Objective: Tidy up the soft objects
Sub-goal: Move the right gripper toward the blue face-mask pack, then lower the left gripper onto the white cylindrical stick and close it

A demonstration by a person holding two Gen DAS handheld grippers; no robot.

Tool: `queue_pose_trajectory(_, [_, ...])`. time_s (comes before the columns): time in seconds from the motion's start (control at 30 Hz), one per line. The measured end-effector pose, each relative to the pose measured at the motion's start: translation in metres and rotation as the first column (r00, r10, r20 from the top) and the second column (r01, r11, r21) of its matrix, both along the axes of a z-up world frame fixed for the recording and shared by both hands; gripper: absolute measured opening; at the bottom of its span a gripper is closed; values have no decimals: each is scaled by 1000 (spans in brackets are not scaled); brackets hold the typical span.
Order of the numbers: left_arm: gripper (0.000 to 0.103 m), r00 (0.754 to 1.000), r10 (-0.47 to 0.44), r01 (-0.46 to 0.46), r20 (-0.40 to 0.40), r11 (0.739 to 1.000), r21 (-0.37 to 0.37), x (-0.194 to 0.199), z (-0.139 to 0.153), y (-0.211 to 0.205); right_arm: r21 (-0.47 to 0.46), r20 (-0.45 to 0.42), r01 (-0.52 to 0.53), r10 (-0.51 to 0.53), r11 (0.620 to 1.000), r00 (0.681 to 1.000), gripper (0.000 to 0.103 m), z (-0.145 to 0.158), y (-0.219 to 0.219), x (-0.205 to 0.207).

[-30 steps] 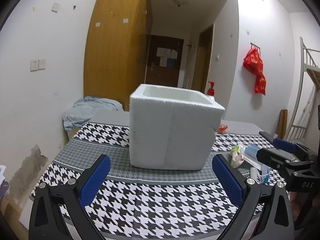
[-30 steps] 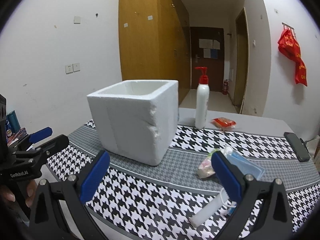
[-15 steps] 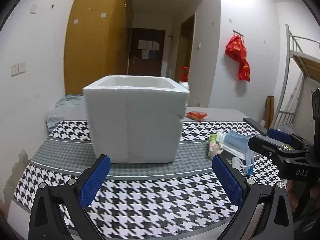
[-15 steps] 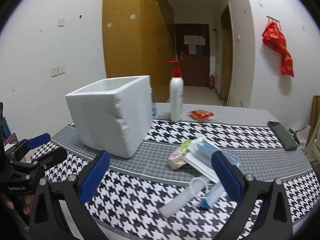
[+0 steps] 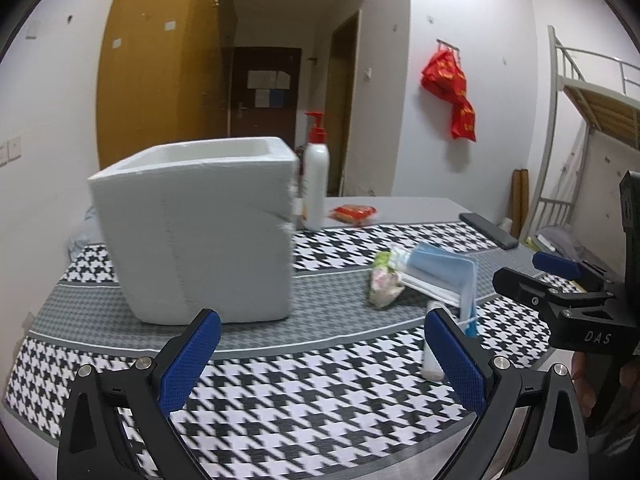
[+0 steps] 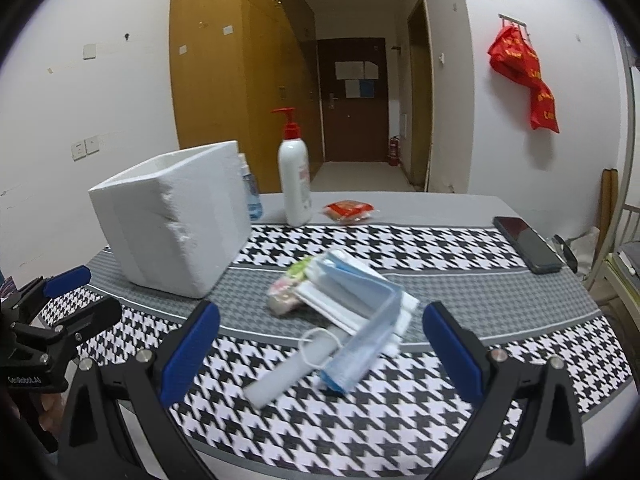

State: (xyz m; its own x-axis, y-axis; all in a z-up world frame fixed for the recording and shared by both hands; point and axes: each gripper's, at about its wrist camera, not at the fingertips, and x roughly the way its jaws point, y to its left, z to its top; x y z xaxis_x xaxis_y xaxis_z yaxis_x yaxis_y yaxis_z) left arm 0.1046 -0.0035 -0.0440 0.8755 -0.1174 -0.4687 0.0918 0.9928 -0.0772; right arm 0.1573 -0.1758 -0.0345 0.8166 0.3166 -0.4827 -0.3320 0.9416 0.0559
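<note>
1. A black-and-white houndstooth tablecloth [image 6: 420,248] covers the table, with white walls and a brown wooden wardrobe [image 6: 240,80] filling the upper frame behind it.
2. In the left wrist view, the open white foam box [image 5: 200,232] at centre-left hides the lower left of the white pump bottle with a red top [image 5: 316,176]; a small blue-labelled bottle [image 6: 250,192] peeks from behind the box in the right wrist view.
3. The stack of blue-and-white face masks [image 6: 356,292] lies mid-frame, overlapping a pale flowery packet [image 6: 286,294] whose print I can't read and a white tube [image 6: 292,368].
4. My left gripper [image 5: 320,356] hovers low, blue pads spread wide, empty.
5. My right gripper [image 6: 320,352] hangs just before the masks, pads wide apart, holding nothing.
</note>
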Motion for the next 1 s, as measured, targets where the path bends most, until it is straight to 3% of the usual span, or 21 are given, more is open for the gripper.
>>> queue_pose_trajectory(0.63, [102,983,-125,135,-132,988,70,29,-30,-65,31,-54,59,-57,998,997,103,-19,-50,9])
queue_pose_trajectory(1.0, [102,957,-185,200,-223,979,47,47,-49,-84,36,-89,44,-41,998,995,103,-29,-59,18])
